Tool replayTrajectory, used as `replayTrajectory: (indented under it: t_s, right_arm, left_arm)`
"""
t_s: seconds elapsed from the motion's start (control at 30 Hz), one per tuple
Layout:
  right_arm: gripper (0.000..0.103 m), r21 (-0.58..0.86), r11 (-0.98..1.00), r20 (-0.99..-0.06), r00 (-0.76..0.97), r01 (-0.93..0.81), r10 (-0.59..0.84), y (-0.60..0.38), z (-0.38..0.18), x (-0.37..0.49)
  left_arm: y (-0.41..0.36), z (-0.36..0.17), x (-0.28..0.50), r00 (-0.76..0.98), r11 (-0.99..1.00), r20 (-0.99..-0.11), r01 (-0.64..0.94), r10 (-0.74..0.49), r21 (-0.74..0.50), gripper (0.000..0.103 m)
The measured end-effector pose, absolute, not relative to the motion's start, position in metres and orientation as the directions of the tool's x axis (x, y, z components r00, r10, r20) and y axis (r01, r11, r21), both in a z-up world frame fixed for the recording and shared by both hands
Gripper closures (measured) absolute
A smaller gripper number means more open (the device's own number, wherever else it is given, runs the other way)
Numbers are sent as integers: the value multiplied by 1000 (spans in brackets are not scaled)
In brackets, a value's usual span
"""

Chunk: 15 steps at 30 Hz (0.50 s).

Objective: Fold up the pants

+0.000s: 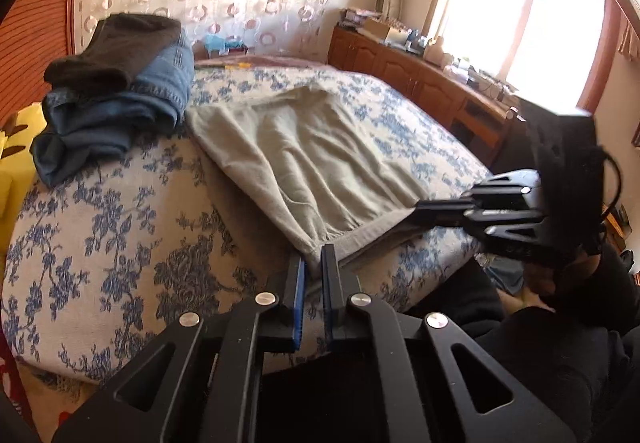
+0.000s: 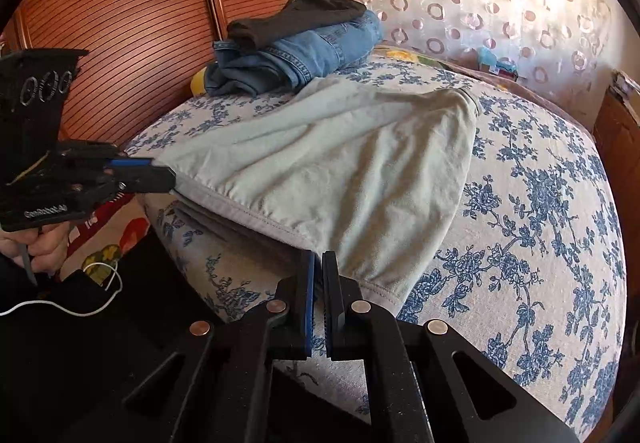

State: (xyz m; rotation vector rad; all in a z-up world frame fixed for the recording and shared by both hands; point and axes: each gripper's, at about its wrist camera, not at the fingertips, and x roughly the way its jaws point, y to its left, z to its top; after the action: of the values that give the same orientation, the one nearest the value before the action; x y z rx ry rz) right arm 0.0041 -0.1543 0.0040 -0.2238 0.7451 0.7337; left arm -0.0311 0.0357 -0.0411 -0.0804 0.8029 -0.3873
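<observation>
Beige pants [image 1: 320, 155] lie flat on the floral bed cover [image 1: 120, 223], waistband toward me at the bed's near edge. My left gripper [image 1: 313, 257] is shut on the waistband's left corner, with cloth pinched between its blue pads. In the right wrist view the same left gripper [image 2: 170, 179] bites that corner from the left. My right gripper [image 2: 319, 261] is shut on the waistband's right corner of the pants [image 2: 340, 171], and it also shows from the side as the right gripper [image 1: 420, 209]. The waistband stretches between the two grips.
A pile of folded jeans [image 1: 120, 99] topped by a dark garment sits at the bed's far left. A wooden cabinet [image 1: 420, 71] with clutter runs under the window. Slatted wardrobe doors [image 2: 140, 23] stand behind. A hand [image 2: 44, 243] holds the left gripper; a white cable [image 2: 80, 307] hangs below.
</observation>
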Motion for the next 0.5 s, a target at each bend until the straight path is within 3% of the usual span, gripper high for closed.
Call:
replayTrajectory:
  t_s: [0.13, 0.3, 0.33, 0.5]
  right_arm:
    - [101, 70, 737, -688, 502, -672, 524, -159, 4, 2]
    - [101, 65, 748, -673, 524, -660, 521, -167, 12, -2]
    - [101, 62, 753, -668, 533, -656, 519, -168, 14, -3]
    - [98, 52, 782, -655, 570, -621, 496, -167, 13, 3]
  left_arm:
    - [39, -59, -23, 599, 940, -729, 274, -333, -204, 92]
    - [41, -59, -22, 617, 952, -730, 253, -295, -172, 64]
    - [41, -56, -22, 623, 951, -723, 256, -300, -173, 53]
    - [47, -43, -23, 658, 949, -686, 254, -311, -187, 46]
